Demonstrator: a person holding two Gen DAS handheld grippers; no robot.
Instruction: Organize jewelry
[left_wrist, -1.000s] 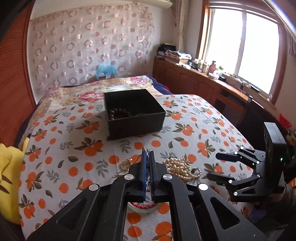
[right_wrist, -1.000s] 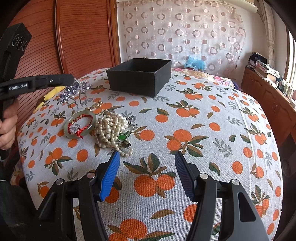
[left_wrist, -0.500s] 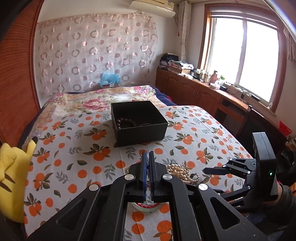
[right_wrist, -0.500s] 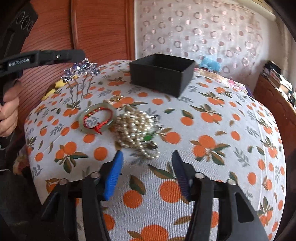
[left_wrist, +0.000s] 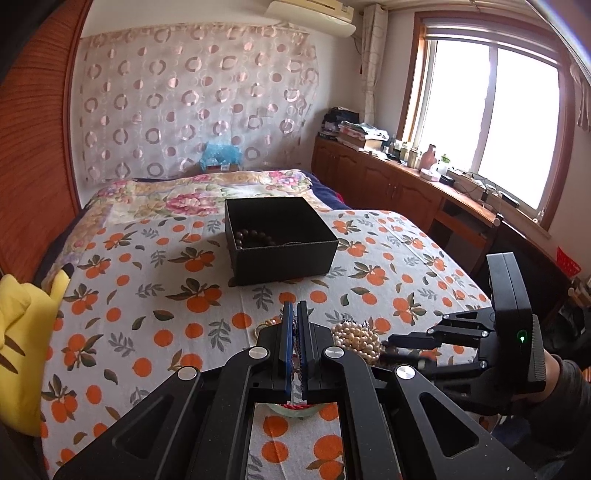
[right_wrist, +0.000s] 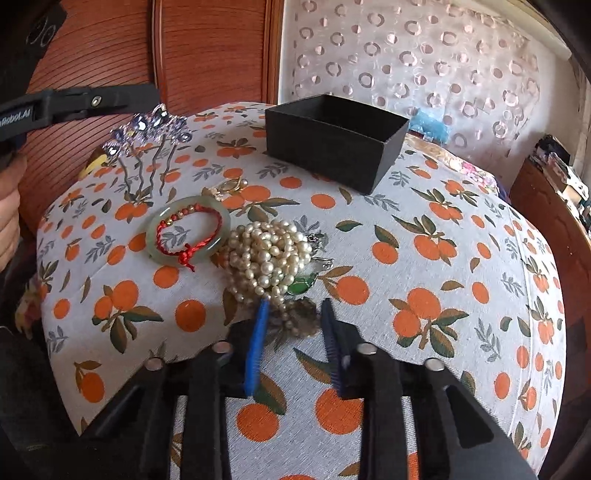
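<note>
My left gripper (left_wrist: 294, 308) is shut on a purple jewelled hair comb (right_wrist: 151, 127) and holds it in the air above the bed, left of the jewelry pile. A black open box (left_wrist: 280, 238) with a dark bead bracelet (left_wrist: 255, 236) inside stands farther back; it also shows in the right wrist view (right_wrist: 332, 142). My right gripper (right_wrist: 295, 308) is open, low over the cloth, its fingertips at the near edge of a pearl necklace heap (right_wrist: 267, 254). A jade bangle with a red cord bracelet (right_wrist: 188, 230) lies left of the pearls.
A green pendant (right_wrist: 301, 286) and a gold ring piece (right_wrist: 229, 186) lie by the pile. A yellow plush (left_wrist: 22, 343) sits at the bed's left edge. A wooden wardrobe (right_wrist: 129, 55) stands behind; cabinets (left_wrist: 388, 184) run under the window.
My left gripper has lifted the hair comb higher off the cloth. My right gripper has moved forward and down to the near edge of the pearl heap, still open.
</note>
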